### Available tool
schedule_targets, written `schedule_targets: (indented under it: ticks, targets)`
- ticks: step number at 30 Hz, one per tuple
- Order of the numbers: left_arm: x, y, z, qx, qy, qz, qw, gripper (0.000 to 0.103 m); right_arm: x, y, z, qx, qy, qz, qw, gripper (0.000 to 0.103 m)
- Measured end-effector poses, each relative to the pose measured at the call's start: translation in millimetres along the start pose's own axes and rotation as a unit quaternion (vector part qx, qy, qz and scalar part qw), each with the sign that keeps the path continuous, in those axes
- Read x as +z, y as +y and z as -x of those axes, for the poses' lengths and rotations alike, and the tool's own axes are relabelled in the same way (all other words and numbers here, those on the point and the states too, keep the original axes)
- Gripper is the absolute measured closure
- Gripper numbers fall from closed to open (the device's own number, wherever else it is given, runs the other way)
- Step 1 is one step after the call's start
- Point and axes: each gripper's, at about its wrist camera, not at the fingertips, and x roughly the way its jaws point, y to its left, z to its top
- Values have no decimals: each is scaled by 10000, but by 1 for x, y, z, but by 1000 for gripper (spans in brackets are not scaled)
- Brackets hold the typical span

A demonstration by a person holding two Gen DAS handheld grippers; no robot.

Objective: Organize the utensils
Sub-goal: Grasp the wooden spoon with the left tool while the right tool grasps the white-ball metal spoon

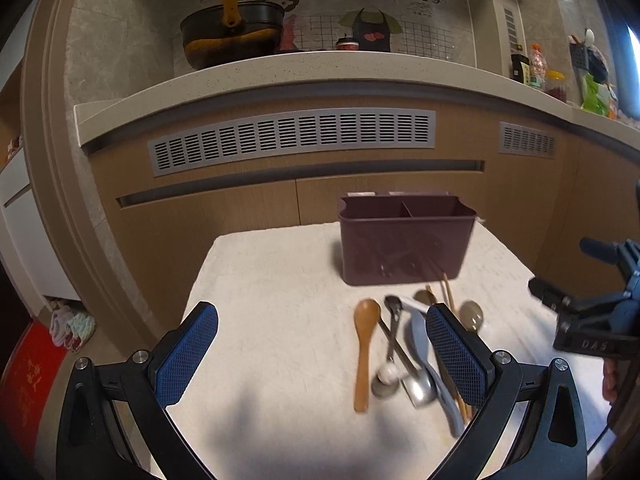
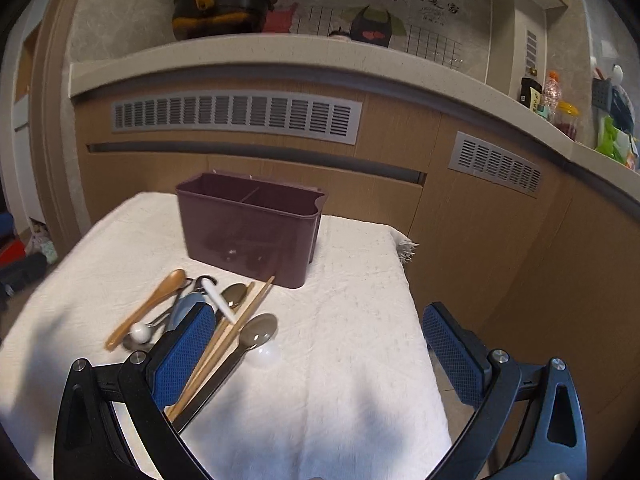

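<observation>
Utensils (image 1: 404,356) lie beside left tool (image 1: 322,354) (jaws spread).

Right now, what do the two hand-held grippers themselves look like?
Both match: the left hand-held gripper and right hand-held gripper have black angular frames with triangular cutouts, silver pivot screws, and blue cross-hatched finger pads. In the left view, the right one's black body reads "DAS".

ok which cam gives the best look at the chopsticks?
Right wrist: the chopsticks run nearly full length across the cloth, only their near ends hidden behind the tool's finger. Left wrist shows just the tips by the holder and a short bit lower down; its own finger hides the rest.
</observation>
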Motion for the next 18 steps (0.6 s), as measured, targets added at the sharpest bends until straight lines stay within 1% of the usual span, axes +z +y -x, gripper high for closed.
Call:
schedule_targets:
  ticks: [2,4,7,9,12,15,16,18]
  targets:
    - [4,9,-18,-108,35,129,9999,1,2,5,-22,187,155,171,9996,0]
    - [4,15,-37,-102,147,254,9995,1,2,14,-42,293,307,394,9983,0]
    - [-2,23,-67,-25,423,449,9981,1,-1,26,-68,307,433,543,9971,0]
    - [-7,24,-79,-52,605,518,9968,1,-4,32,-82,416,588,574,9958,0]
    - [-14,25,-92,-194,796,552,9951,1,-9,40,-101,679,958,494,9919,0]
    - [-22,24,-96,-300,899,537,9940,2,-16,44,-113,805,1232,472,9880,1]
    - [-24,24,-96,-344,942,548,9934,3,-18,44,-115,825,1270,485,9873,1]
    - [-28,22,-98,-562,1091,580,9907,9,-19,44,-118,842,1319,529,9863,1]
